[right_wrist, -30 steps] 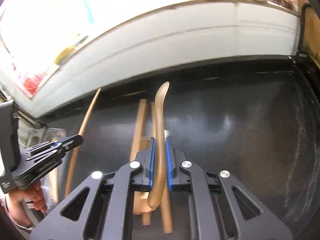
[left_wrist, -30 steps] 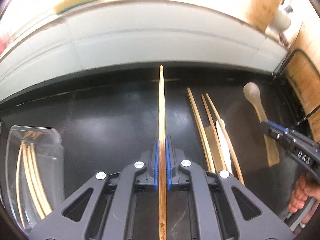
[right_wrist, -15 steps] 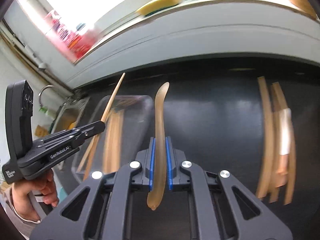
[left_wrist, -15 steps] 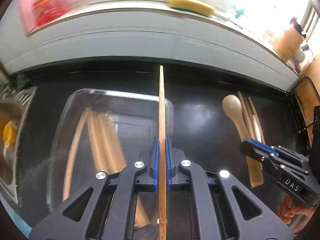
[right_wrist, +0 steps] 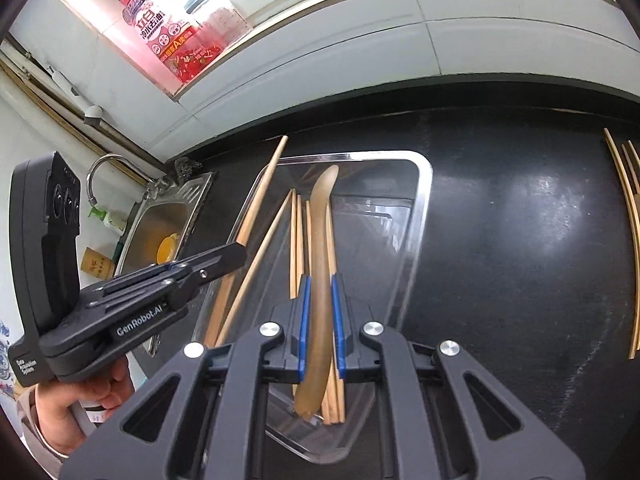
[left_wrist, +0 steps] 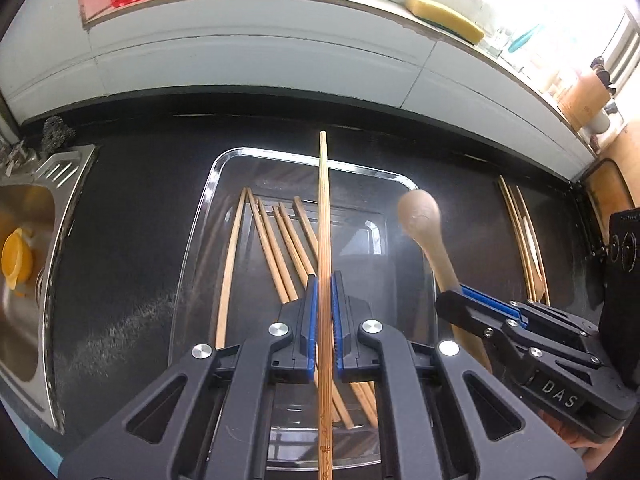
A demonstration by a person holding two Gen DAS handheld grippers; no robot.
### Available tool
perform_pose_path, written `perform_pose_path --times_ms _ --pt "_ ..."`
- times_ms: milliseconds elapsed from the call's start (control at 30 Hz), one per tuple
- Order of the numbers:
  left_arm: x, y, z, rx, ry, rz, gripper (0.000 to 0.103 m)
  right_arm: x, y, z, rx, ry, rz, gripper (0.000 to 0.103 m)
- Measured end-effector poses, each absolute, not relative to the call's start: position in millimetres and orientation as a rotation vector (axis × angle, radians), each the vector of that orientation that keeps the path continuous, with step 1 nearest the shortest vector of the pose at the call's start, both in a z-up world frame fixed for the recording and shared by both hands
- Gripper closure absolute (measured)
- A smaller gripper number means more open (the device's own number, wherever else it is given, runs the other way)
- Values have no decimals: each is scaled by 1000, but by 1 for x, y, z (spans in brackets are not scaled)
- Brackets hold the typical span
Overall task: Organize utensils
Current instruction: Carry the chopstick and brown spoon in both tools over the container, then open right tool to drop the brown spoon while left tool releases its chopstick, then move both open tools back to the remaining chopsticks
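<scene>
My left gripper (left_wrist: pixel 324 284) is shut on a long bamboo chopstick (left_wrist: pixel 323 216), held above a clear plastic tray (left_wrist: pixel 224 164) that holds several chopsticks (left_wrist: pixel 280 248). In the right wrist view my right gripper (right_wrist: pixel 320 284) is shut on a tan wooden spoon (right_wrist: pixel 320 232), which hangs over the same tray (right_wrist: pixel 420 208). The spoon's bowl (left_wrist: pixel 418 210) shows in the left wrist view over the tray's right rim, with the right gripper (left_wrist: pixel 456 300) behind it. The left gripper (right_wrist: pixel 236 254) and its chopstick (right_wrist: pixel 264 188) appear at the tray's left side.
A steel sink (left_wrist: pixel 24 240) with an orange item lies left of the tray. More chopsticks (left_wrist: pixel 524 240) lie on the black counter (right_wrist: pixel 520 240) to the right. A soap bottle (right_wrist: pixel 168 32) and a yellow sponge (left_wrist: pixel 444 18) sit on the white ledge behind.
Both grippers have swept left across the counter with their loads, from the loose utensil pile to above the clear tray. The grips have not altered.
</scene>
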State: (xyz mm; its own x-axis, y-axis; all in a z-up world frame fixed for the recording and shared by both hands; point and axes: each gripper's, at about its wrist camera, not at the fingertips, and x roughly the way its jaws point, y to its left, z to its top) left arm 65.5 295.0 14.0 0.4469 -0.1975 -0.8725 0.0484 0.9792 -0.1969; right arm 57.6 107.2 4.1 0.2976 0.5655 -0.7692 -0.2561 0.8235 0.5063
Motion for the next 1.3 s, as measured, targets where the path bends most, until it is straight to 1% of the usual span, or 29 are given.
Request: perform_pose_path --times_ms 200,267,300,333,367,400,433,467,533,633,767,867,1067,1200,1300 --pt "73 307 4 -149 1115 -180 97 62 119 0 314 1155 521 92" --pt "75 311 1 -145 1121 -156 97 63 125 -2 265 1161 490 92" --pt "76 313 1 -144 1121 -128 97 63 129 -4 218 1166 474 92" --pt "77 318 0 -152 1125 -90 92 64 134 -6 165 1168 472 91" --pt "80 322 0 -162 1141 -62 65 62 137 -8 126 1166 477 88" --pt "82 326 0 -176 1159 -45 8 61 139 -8 105 1160 480 62" --pt "83 330 2 -200 1155 -40 9 58 140 -8 70 1146 468 15" --pt "83 334 7 -217 1126 -37 6 55 139 -6 58 1117 461 6" --pt "81 339 19 -222 1070 2 6 46 136 2 -15 1032 434 6" --pt "81 341 32 -236 1014 36 6 38 128 6 -116 982 427 6" --pt "87 323 40 -232 998 35 6 31 101 3 -123 982 403 6" --pt "91 294 38 -192 1004 -3 6 30 72 -2 -100 1001 368 6" --pt "100 199 25 -54 1032 -111 6 25 -14 -16 -13 1032 247 6" --pt "102 137 8 2 1083 -192 6 21 -76 -35 28 1128 145 6" --pt "102 91 -7 39 1123 -255 6 16 -128 -39 62 1104 33 6"
